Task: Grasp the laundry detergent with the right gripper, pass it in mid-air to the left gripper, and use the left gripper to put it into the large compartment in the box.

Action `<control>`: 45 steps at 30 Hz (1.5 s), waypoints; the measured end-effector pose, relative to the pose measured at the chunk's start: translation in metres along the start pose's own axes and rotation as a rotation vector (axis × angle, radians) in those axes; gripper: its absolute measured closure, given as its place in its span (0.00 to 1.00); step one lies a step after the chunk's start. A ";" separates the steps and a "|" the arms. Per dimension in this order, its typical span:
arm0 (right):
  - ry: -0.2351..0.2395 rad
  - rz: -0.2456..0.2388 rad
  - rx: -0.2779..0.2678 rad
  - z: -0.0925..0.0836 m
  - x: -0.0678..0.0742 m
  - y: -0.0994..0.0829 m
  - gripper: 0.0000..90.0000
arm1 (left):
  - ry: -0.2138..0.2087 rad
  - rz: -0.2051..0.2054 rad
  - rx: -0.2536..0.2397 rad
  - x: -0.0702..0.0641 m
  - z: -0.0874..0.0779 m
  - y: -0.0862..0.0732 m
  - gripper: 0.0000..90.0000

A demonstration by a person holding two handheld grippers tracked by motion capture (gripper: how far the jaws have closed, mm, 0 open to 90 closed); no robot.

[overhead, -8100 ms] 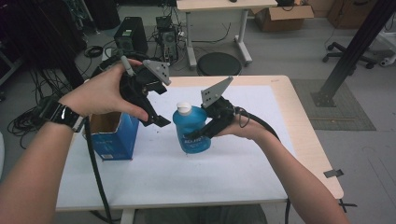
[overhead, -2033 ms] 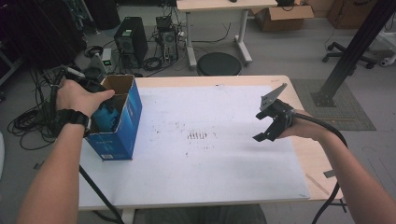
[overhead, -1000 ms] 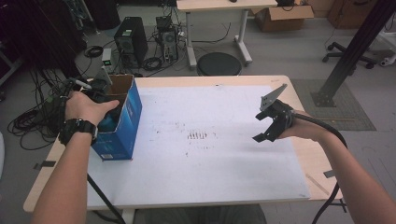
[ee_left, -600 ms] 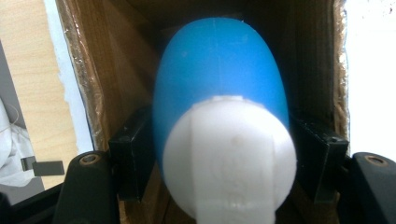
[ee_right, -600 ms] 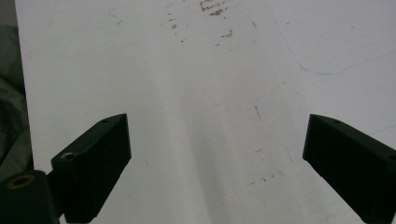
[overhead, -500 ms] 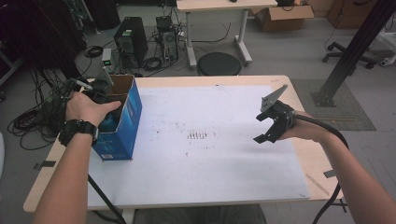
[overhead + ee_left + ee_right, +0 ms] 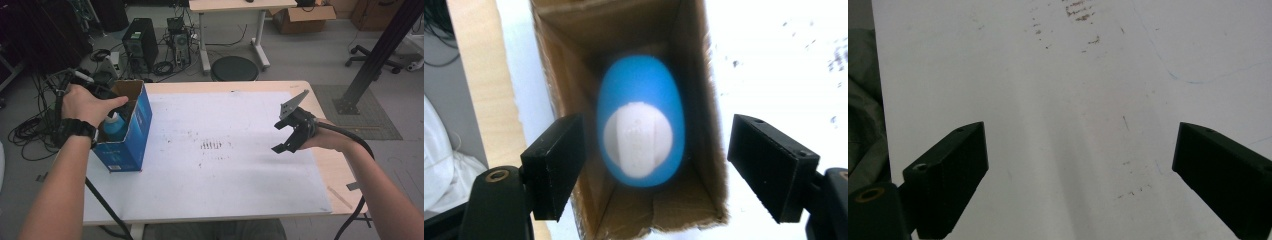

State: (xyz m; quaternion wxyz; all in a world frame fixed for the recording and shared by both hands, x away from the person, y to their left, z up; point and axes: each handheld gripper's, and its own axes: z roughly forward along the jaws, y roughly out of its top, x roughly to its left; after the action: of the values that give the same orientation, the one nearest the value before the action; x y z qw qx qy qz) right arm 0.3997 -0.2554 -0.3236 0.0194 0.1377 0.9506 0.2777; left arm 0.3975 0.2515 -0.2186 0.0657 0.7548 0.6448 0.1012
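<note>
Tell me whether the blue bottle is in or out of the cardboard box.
In. The blue plastic bottle with a white cap stands upright inside the open blue cardboard box, brown walls around it; the left gripper hangs open above it.

Blurred blue bottle (image 7: 640,131); box (image 7: 132,131) walls hide its lower body.

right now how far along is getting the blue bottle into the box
Mostly done: the blue plastic bottle with the white cap stands inside the open blue cardboard box. In hand: nothing. The left gripper hovers over the box with its jaws open on either side of the bottle, and the right gripper is open above the white table sheet. Left: drawing the left gripper clear.
</note>
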 end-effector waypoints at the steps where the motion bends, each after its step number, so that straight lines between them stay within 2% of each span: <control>1: -0.002 -0.002 -0.007 -0.001 0.001 0.001 0.08 | 0.003 0.012 -0.011 -0.003 -0.007 0.001 0.24; 2: -0.001 -0.004 -0.009 -0.002 0.001 0.001 0.08 | 0.003 0.012 -0.011 -0.003 -0.007 0.001 0.24; 5: -0.001 -0.007 -0.011 -0.002 0.001 0.003 0.08 | -0.006 0.073 -0.045 -0.019 -0.022 0.004 0.23; 6: 0.001 -0.008 -0.012 -0.003 0.001 0.004 0.08 | -0.013 0.087 -0.055 -0.025 -0.024 0.005 0.22; 7: 0.001 -0.008 -0.012 -0.003 0.001 0.004 0.08 | -0.013 0.087 -0.055 -0.025 -0.024 0.005 0.21; 8: 0.002 -0.010 -0.010 -0.002 0.002 0.004 0.08 | -0.022 0.130 -0.056 -0.037 -0.026 0.007 0.19; 9: 0.005 -0.012 -0.009 -0.002 0.002 0.005 0.08 | -0.031 0.158 -0.056 -0.044 -0.026 0.008 0.18; 11: 0.003 -0.014 -0.007 -0.002 0.001 0.005 0.08 | -0.051 0.195 -0.073 -0.056 -0.027 0.010 0.18; 12: 0.003 -0.014 -0.007 -0.002 0.001 0.005 0.08 | -0.051 0.195 -0.073 -0.056 -0.027 0.010 0.17; 13: 0.005 -0.013 -0.009 -0.002 0.002 0.006 0.08 | -0.073 0.231 -0.078 -0.068 -0.025 0.012 0.17; 19: 0.006 -0.012 -0.006 -0.001 0.002 0.007 0.08 | -0.099 0.305 -0.086 -0.101 -0.016 0.015 0.12; 20: 0.006 -0.012 -0.006 -0.001 0.002 0.007 0.08 | -0.099 0.305 -0.086 -0.101 -0.016 0.015 0.12; 22: 0.006 -0.016 -0.004 -0.001 0.002 0.008 0.08 | -0.109 0.330 -0.087 -0.110 -0.012 0.015 0.11; 23: 0.007 -0.019 -0.003 -0.001 0.001 0.009 0.08 | -0.121 0.349 -0.091 -0.118 -0.009 0.015 0.11; 26: 0.008 -0.020 -0.005 -0.001 0.001 0.010 0.07 | -0.133 0.365 -0.092 -0.125 -0.005 0.015 0.08; 27: 0.008 -0.021 -0.005 -0.002 0.001 0.010 0.07 | -0.141 0.388 -0.090 -0.132 0.000 0.015 0.07; 33: 0.009 -0.019 -0.006 -0.002 0.001 0.010 0.07 | -0.157 0.405 -0.078 -0.144 0.012 0.014 0.05; 35: 0.011 -0.016 -0.007 -0.003 0.001 0.010 0.07 | -0.163 0.424 -0.069 -0.152 0.018 0.013 0.05; 45: 0.009 -0.015 -0.011 -0.005 0.002 0.008 0.07 | -0.177 0.446 -0.048 -0.164 0.027 0.013 0.05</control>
State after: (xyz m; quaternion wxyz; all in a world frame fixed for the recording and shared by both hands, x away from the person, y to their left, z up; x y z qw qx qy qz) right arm 0.3991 -0.2506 -0.3153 0.0180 0.1292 0.9501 0.2834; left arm 0.3921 0.0888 -0.2529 0.1161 0.8827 0.4511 0.0620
